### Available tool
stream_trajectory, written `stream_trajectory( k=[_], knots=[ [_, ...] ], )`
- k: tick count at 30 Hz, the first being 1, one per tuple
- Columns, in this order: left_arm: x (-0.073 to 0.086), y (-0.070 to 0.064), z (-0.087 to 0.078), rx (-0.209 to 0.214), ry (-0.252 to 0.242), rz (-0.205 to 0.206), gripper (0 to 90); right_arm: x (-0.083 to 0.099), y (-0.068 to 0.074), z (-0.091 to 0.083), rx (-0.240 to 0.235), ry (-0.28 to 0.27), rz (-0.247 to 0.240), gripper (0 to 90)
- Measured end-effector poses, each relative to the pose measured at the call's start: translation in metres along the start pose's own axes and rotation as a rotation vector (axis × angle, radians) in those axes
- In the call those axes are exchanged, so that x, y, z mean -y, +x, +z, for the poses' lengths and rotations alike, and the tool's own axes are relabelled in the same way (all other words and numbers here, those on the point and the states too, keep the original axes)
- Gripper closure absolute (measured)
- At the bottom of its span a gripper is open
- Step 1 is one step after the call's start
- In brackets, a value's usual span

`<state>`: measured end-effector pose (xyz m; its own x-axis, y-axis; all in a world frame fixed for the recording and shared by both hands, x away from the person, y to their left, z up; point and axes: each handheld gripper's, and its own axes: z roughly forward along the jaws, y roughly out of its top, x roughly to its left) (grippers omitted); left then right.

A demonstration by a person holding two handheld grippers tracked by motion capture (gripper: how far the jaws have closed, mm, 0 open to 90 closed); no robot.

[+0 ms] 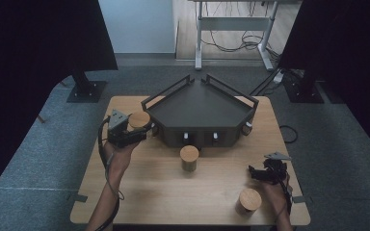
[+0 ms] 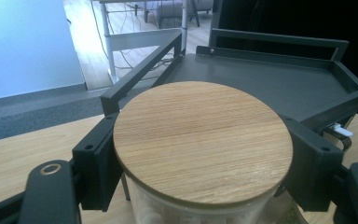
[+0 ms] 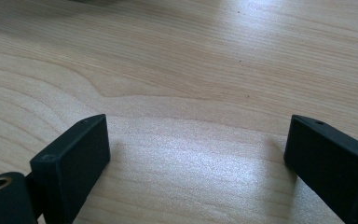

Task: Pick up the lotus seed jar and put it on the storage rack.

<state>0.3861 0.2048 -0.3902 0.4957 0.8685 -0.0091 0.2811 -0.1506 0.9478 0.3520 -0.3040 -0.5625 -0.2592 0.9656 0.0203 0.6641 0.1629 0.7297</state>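
Observation:
A glass jar with a round bamboo lid (image 2: 203, 140) is held between both black jaws of my left gripper (image 2: 205, 163), which is shut on it. From above, that held jar (image 1: 138, 119) and left gripper (image 1: 136, 131) sit at the table's left, just beside the dark five-sided tray (image 1: 200, 103). A second lidded jar (image 1: 189, 158) stands mid-table in front of the tray. A third jar (image 1: 249, 200) stands near the front right edge. My right gripper (image 1: 256, 173) hovers at the right, open, over bare wood (image 3: 196, 93) with nothing between its jaws.
The tray (image 2: 270, 81) has raised rails and small white knobs (image 1: 186, 136) on its front face. A wooden table (image 1: 139, 192) carries everything. Grey carpet surrounds it, with black stand bases (image 1: 85, 90) behind and a white desk frame (image 1: 233, 29) farther back.

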Motion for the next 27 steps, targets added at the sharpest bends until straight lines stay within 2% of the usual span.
stream_trajectory(
  k=[27],
  knots=[
    [-0.013, -0.002, 0.016, -0.003, 0.002, 0.015, 23.9, 0.0, 0.0, 0.0, -0.004, -0.001, -0.004, 6.1]
  ],
)
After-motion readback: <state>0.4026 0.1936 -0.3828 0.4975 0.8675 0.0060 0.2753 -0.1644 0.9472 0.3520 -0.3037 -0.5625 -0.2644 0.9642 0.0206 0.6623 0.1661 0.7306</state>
